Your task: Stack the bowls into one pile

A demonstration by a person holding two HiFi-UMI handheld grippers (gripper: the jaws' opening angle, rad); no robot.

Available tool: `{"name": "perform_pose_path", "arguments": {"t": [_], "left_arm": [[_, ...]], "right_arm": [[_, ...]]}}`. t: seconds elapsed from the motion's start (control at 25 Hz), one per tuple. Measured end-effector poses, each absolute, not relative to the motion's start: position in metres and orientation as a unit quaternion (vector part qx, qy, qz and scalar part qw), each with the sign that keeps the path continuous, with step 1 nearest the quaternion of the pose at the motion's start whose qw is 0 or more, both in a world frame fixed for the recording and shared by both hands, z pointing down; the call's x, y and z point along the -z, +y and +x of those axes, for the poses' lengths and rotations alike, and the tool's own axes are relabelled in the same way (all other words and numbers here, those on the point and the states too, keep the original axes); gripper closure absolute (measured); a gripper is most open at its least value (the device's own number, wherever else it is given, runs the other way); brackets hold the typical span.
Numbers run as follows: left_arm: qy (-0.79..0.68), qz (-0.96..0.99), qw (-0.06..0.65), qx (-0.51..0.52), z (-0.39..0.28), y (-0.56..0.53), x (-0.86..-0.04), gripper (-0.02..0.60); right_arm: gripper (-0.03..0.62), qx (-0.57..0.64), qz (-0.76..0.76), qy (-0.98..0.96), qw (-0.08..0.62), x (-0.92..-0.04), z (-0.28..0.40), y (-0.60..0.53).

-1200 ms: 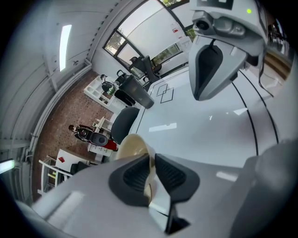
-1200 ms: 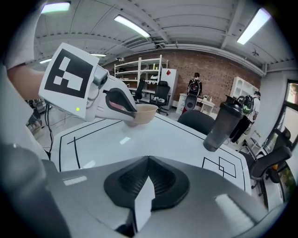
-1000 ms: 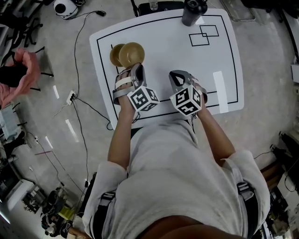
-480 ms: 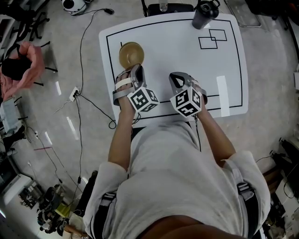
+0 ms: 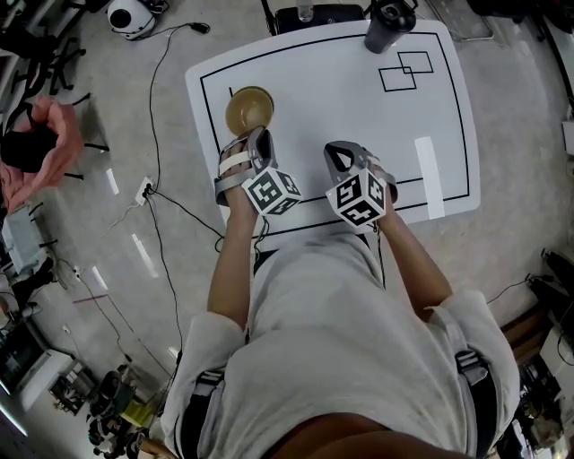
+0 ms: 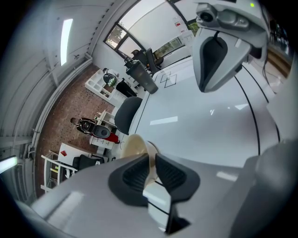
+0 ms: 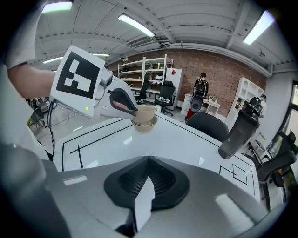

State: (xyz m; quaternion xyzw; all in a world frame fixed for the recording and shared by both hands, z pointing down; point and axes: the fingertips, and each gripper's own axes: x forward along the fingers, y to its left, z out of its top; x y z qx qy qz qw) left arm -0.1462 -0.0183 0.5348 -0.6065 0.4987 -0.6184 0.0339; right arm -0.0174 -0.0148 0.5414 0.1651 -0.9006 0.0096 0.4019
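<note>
Two tan bowls sit nested at the left of the white table. In the right gripper view the top bowl rests inside the lower bowl. My left gripper is at the pile's near side and is shut on the top bowl's rim, which runs between its pads. The right gripper view shows that grip from the side. My right gripper hovers over the table's front middle, shut, with nothing in it.
A dark tumbler stands at the table's far edge, beside two overlapping black square outlines. A white tape strip lies at the right. A black border line runs round the tabletop. Cables trail on the floor to the left.
A second ago the two bowls stood overlapping, side by side. Now the one in my left gripper sits inside the other. My right gripper has stayed shut.
</note>
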Motion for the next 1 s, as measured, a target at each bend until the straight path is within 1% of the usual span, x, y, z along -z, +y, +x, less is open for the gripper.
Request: {"name": "perform_pose_path", "arguments": {"t": [1.0], "left_arm": [[0.491,-0.613,0.012,0.619,-0.155,-0.034,-0.561,0.535]], "right_arm": [[0.595,-0.016,0.177,-0.895,0.41,-0.554,-0.017,-0.039]]}}
